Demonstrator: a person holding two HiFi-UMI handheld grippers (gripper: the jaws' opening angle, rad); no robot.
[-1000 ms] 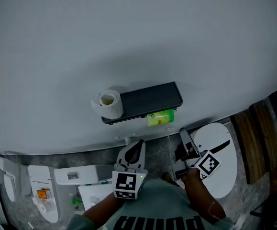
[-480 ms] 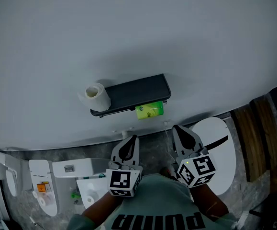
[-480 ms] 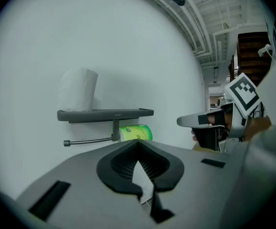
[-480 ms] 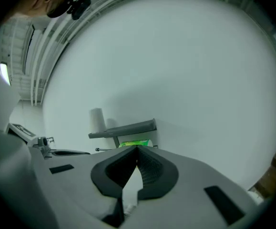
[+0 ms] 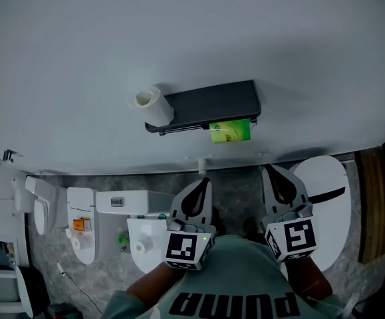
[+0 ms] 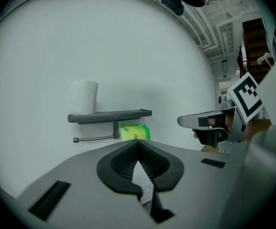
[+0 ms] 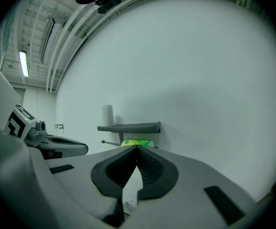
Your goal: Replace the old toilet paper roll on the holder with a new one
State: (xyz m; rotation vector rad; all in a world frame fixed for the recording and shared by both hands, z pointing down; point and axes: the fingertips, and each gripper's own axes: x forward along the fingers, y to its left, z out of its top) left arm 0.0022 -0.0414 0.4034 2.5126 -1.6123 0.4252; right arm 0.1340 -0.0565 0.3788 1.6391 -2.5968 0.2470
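Note:
A dark holder [image 5: 212, 104] with a flat shelf is fixed to the pale wall. A white paper roll [image 5: 153, 105] stands upright on the shelf's left end. A green-wrapped roll [image 5: 231, 131] hangs on the bar under the shelf. My left gripper [image 5: 201, 181] and right gripper [image 5: 276, 171] are side by side close to my body, well short of the holder, both shut and empty. In the left gripper view the white roll [image 6: 83, 97] and green roll [image 6: 134, 132] lie beyond the closed jaws. The right gripper view shows the holder [image 7: 129, 127] far ahead.
A white toilet lid [image 5: 325, 198] lies below right of the holder, with a wooden panel [image 5: 378, 178] beyond it. White fixtures [image 5: 79, 224] and a spare white roll [image 5: 141, 246] sit on the grey stone floor at lower left.
The right gripper has rolled from tilted to upright and its jaws have closed. Both grippers now sit level side by side; the left one shifted slightly.

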